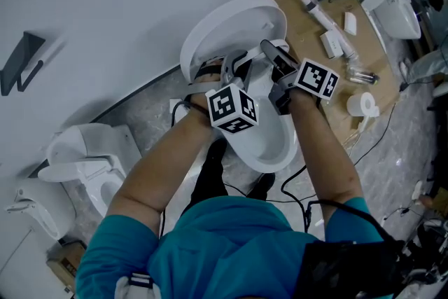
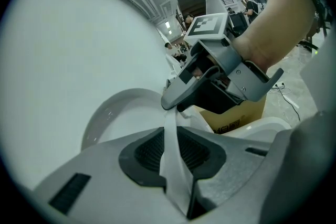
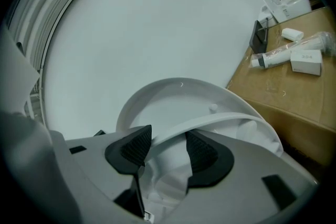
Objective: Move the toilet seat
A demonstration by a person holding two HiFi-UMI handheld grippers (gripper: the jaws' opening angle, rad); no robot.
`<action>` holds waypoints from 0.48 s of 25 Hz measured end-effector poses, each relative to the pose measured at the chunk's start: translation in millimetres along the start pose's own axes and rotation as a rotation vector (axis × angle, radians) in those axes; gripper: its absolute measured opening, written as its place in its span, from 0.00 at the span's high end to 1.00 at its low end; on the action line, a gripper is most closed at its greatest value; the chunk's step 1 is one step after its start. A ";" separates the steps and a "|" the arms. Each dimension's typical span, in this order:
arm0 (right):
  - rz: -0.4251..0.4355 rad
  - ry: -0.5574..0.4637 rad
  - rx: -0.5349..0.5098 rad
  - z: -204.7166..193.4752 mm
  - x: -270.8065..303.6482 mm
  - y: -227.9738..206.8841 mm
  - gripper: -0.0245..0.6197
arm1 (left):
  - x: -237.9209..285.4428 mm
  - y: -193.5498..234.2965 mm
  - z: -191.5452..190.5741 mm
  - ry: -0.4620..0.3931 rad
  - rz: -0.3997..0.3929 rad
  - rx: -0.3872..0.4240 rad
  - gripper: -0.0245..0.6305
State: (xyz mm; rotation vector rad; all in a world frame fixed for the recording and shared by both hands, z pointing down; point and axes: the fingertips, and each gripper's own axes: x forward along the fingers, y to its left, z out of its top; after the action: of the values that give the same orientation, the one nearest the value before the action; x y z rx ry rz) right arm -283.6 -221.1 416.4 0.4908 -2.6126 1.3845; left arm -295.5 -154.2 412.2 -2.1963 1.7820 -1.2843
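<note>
A white toilet stands against the wall with its lid [image 1: 231, 28] raised and its bowl [image 1: 269, 147] open below. In the left gripper view the thin white toilet seat [image 2: 170, 131] runs edge-on between the dark pads [image 2: 149, 152], and my left gripper [image 2: 170, 155] is shut on it. My right gripper [image 2: 210, 78] reaches in from the right, just above. In the right gripper view the seat [image 3: 226, 119] curves across the jaw tips in front of the lid [image 3: 173, 99], and the right gripper [image 3: 167, 147] stands open with a gap around the seat. Both grippers [image 1: 234, 70] [image 1: 271, 56] sit at the seat in the head view.
A cardboard sheet [image 1: 308, 31] right of the toilet carries tubes, small boxes and a tape roll [image 1: 362, 105]. Another toilet [image 1: 91, 164] stands at the left and a white fixture [image 1: 392, 7] at the top right. Cables [image 1: 301, 175] trail over the floor. A dark bracket [image 1: 24, 59] hangs on the wall.
</note>
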 end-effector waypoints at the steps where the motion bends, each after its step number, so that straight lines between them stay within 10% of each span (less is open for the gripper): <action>1: 0.001 0.000 -0.001 0.7 2.2 0.1 0.64 | 1.2 2.0 -1.1 0.005 0.007 0.006 0.84; 12: 0.011 -0.001 -0.013 6.4 20.9 0.5 0.64 | 11.9 20.0 -11.2 0.046 0.069 0.055 0.85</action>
State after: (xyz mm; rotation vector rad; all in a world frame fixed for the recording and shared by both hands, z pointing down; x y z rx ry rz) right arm -303.2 -230.7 418.2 0.4762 -2.6275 1.3700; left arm -318.2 -165.9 416.3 -2.0752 1.7981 -1.3627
